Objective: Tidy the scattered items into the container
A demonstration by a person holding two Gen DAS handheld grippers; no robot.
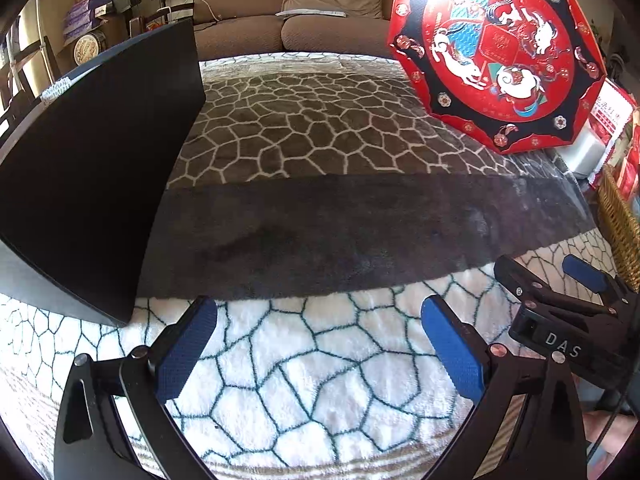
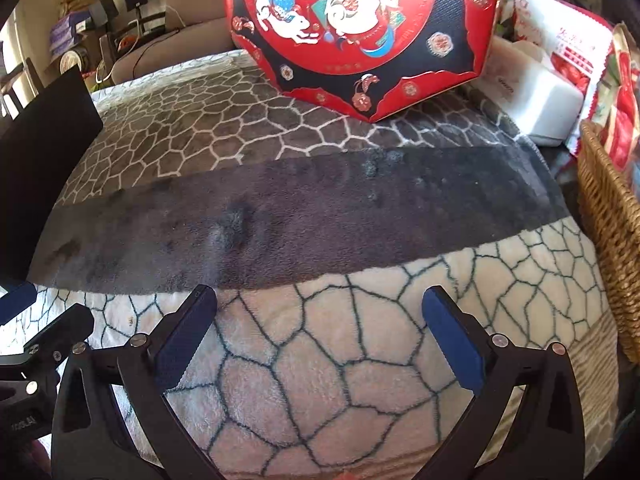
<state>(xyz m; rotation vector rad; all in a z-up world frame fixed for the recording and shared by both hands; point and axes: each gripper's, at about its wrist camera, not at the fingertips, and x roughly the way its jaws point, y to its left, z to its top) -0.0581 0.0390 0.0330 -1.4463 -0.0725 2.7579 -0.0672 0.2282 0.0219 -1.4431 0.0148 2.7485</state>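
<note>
Fleecy blanket (image 1: 304,364) with a cracked-stone pattern lies under both tools, cream close in, a plain dark band ahead, then grey-brown beyond. The left gripper (image 1: 320,344) has its blue pads spread wide with nothing between them; the right gripper (image 2: 320,336) stands the same, wide and empty, just beside it. Ahead and to the right of both, well past the dark band, a red octagonal box (image 1: 500,52) with white animal figures stands tilted on edge. A black board (image 1: 100,168) stands ahead-left of the left gripper. A wicker basket (image 2: 612,224) sits at the right gripper's far right.
</note>
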